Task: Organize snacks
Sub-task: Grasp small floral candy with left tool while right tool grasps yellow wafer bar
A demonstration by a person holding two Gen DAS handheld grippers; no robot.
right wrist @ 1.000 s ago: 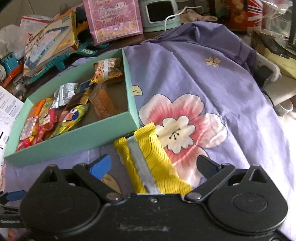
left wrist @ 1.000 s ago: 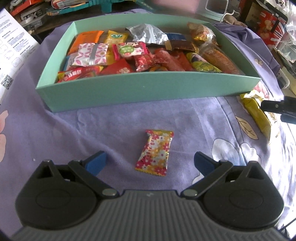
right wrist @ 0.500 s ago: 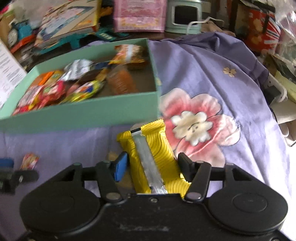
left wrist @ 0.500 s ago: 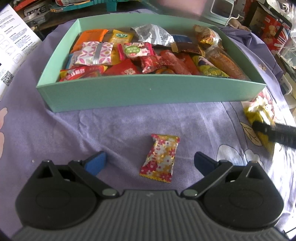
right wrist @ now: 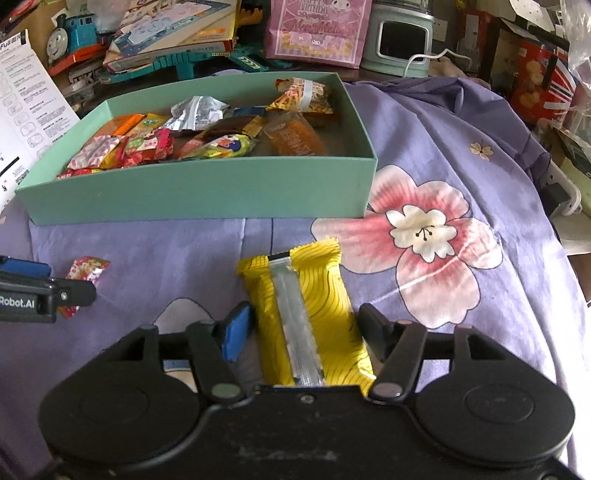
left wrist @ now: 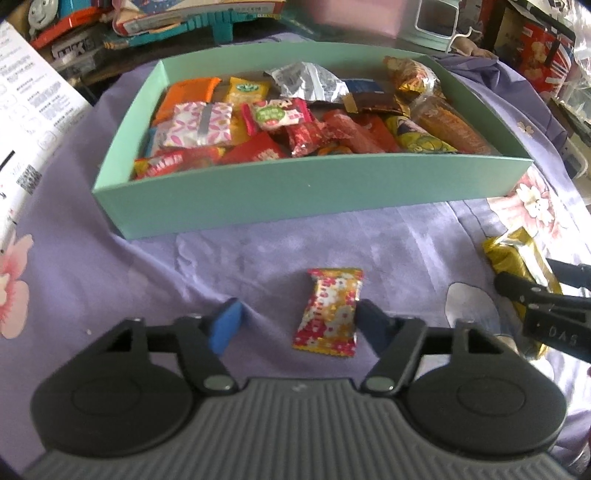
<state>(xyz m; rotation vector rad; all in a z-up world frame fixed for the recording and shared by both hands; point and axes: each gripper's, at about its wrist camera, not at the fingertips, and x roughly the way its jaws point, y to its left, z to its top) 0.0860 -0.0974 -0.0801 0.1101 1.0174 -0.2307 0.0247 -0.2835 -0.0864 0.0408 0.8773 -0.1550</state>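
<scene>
A teal box (left wrist: 295,188) full of wrapped snacks stands on the purple floral cloth; it also shows in the right wrist view (right wrist: 207,192). A small red and gold flowered candy (left wrist: 330,312) lies between the fingers of my left gripper (left wrist: 295,325). The right finger touches the candy and the left finger stands apart, so the jaws are partly closed. My right gripper (right wrist: 306,328) is shut on a yellow snack bar (right wrist: 306,310) with a silver seam. The bar (left wrist: 517,266) and candy (right wrist: 86,269) each show in the other view.
Toys, a toy train (right wrist: 66,33), books, a pink gift bag (right wrist: 317,29) and a mint appliance (right wrist: 400,37) crowd the far edge. White instruction sheets (left wrist: 33,122) lie at the left. A big pink flower print (right wrist: 424,236) marks the cloth to the right of the box.
My left gripper's fingers have closed in around the flowered candy. My right gripper closed on the yellow bar and has swung to face the box.
</scene>
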